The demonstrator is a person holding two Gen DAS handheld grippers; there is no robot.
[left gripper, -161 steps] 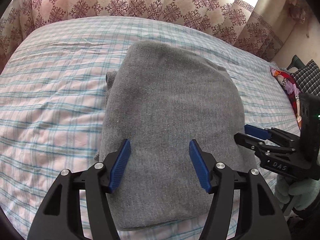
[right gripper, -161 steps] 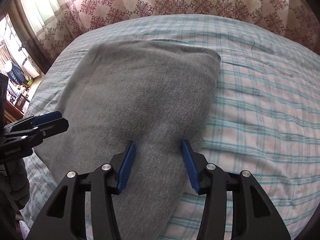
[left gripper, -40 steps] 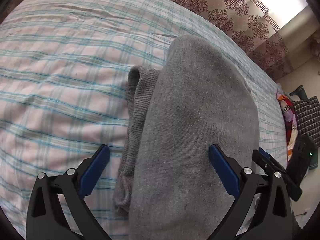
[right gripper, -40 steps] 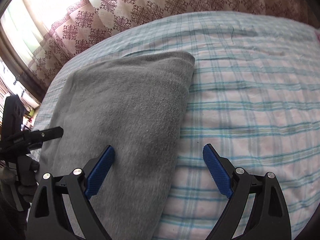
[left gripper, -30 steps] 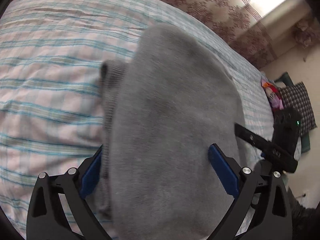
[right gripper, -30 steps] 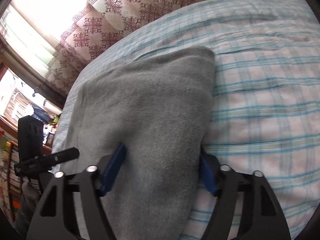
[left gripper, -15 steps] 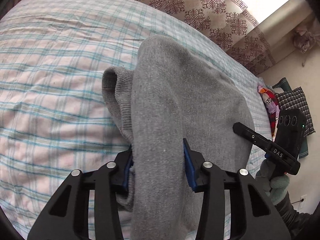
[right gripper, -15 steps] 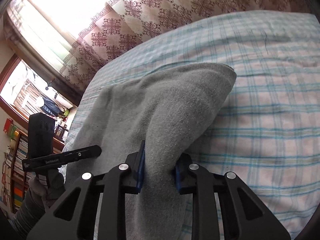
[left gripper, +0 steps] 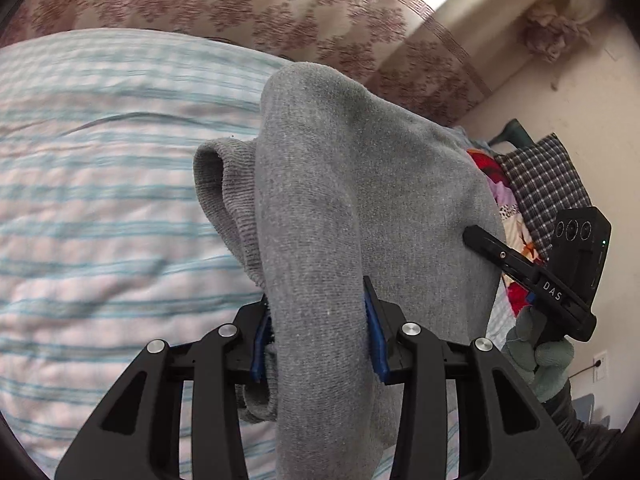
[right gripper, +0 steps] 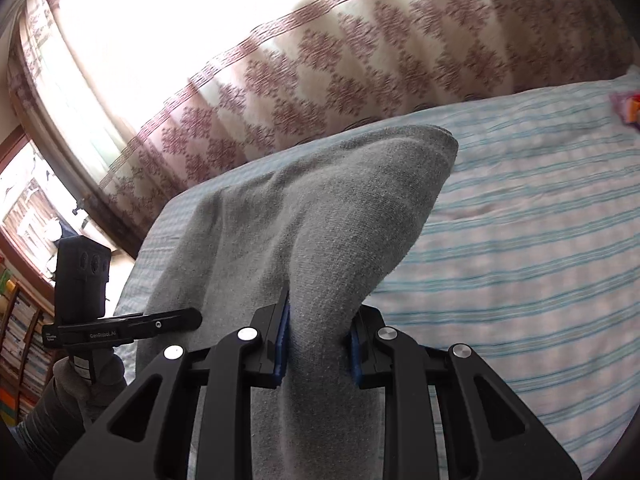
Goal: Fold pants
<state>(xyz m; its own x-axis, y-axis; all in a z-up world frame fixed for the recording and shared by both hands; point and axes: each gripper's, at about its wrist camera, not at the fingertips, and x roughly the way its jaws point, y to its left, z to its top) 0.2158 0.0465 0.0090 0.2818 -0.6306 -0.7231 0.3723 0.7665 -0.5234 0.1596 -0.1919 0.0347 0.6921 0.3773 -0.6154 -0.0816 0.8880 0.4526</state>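
Now clamping the pants [left gripper: 320,208] at frame centre: left gripper [left gripper: 318,334] and right gripper [right gripper: 316,338], both wide open a second ago, pinching thick grey folds. Lifting the near edge off the bed [left gripper: 100,200], far end draping toward the upper frame near the curtain [right gripper: 340,80]. Likely starting the next fold, carrying this edge forward over the rest.

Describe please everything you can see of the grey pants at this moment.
The grey pants are soft knit fabric, folded into a thick bundle, with a ribbed cuff showing at one side. The left gripper and the right gripper each pinch a bunched near edge between blue pads. The near part is raised; the far end reaches toward the checked bedsheet, contact unclear.
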